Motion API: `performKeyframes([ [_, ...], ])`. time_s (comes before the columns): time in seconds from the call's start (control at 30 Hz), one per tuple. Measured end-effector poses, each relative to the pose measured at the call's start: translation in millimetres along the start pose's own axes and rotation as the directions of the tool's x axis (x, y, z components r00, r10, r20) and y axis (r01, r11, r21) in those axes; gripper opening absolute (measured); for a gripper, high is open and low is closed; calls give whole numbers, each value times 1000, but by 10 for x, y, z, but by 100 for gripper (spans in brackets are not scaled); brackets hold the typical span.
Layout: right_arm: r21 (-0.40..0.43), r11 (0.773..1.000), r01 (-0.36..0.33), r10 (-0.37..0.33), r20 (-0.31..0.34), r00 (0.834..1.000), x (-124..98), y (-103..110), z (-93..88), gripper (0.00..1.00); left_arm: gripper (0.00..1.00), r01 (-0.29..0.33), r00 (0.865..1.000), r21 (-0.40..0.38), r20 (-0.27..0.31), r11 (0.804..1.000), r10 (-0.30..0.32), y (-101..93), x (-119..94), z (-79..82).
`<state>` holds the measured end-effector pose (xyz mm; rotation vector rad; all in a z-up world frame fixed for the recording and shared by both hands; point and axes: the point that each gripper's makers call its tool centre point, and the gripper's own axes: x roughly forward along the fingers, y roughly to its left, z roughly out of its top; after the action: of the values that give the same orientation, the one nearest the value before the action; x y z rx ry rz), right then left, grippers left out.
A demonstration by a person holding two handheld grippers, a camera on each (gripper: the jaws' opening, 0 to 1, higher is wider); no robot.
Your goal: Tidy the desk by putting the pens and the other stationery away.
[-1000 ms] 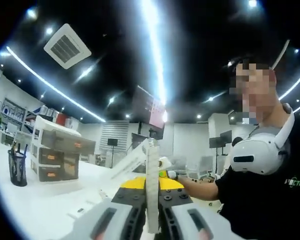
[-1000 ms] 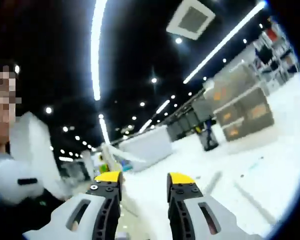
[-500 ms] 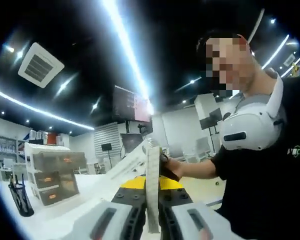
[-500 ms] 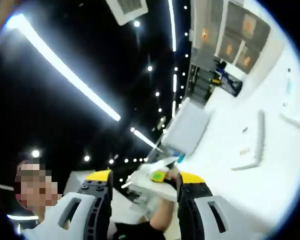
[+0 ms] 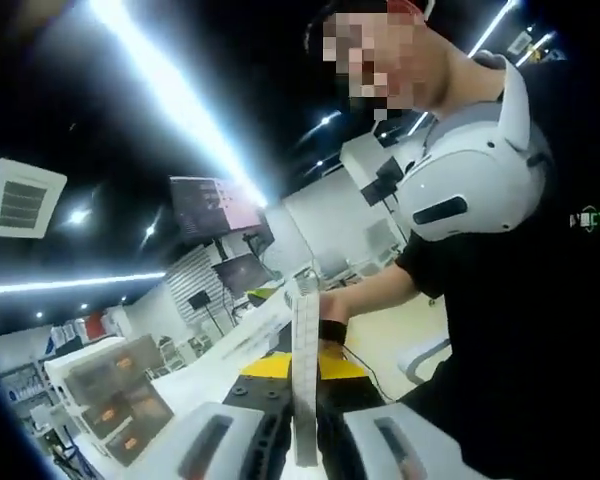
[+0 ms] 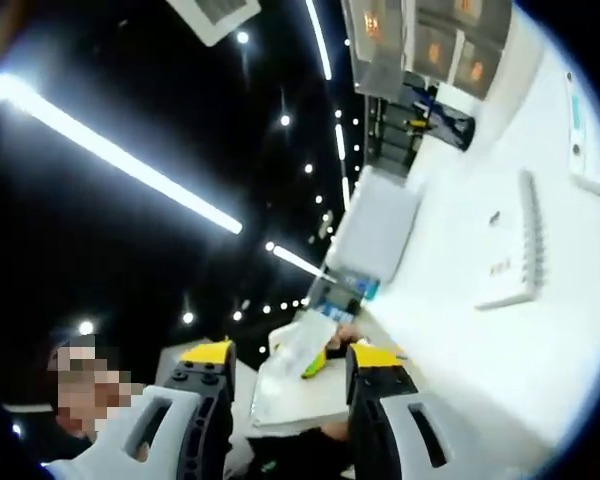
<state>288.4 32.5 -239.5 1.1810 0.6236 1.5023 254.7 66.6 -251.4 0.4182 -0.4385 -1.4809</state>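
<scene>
- My left gripper [image 5: 302, 395] points up, jaws clamped on an upright white ruler [image 5: 305, 370].
- My right gripper [image 6: 285, 362] stands apart, tilted toward the ceiling.

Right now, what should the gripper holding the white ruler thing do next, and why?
Probably tip down toward the desk: the left hand-held gripper is shut on a thin white strip, pointing up at the ceiling, with the drawer unit low beside it.
</scene>
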Motion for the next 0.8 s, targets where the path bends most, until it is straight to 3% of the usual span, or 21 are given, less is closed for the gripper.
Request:
performKeyframes([
  [0.17, 13, 1000, -18, 18, -21, 1000, -1, 31, -30, 30, 7, 21, 1000, 52, -11, 998, -20, -40, 25, 10],
  [0.23, 12, 1000, -18, 19, -32, 999, -9, 27, -54, 22, 7, 28, 1000, 60, -12, 998, -27, -61, 40, 17],
  [0.4, -16, 1000, -12, 10, -74, 997, -23, -9, -146, 5, 7, 24, 999, 38, -23, 999, -23, -71, 52, -18],
  [0.47, -15, 1000, -8, 7, -67, 998, -33, -16, -129, 3, 7, 23, 999, 24, -32, 999, -22, -69, 52, -45],
  [0.57, -65, 998, -15, 14, -16, 1000, -72, 47, 9, 0, 7, -11, 997, -60, -71, 998, 6, -12, 35, -178],
  [0.6, -117, 993, 0, 0, -3, 1000, -74, 39, 50, 0, 7, -24, 997, -101, -76, 995, 16, 14, 34, -212],
  [0.67, -202, 979, 33, -33, 5, 999, -170, 21, 280, 0, 7, -36, 997, -228, -72, 973, 20, 38, 32, -251],
  [0.77, -297, 954, 40, -37, 15, 999, -125, 92, 270, 0, 7, -62, 997, -293, -57, 954, 47, 107, 37, -272],
  [0.8, -333, 942, 47, -43, 18, 999, -105, 115, 262, 0, 7, -63, 998, -338, -49, 939, 50, 109, 45, -268],
])
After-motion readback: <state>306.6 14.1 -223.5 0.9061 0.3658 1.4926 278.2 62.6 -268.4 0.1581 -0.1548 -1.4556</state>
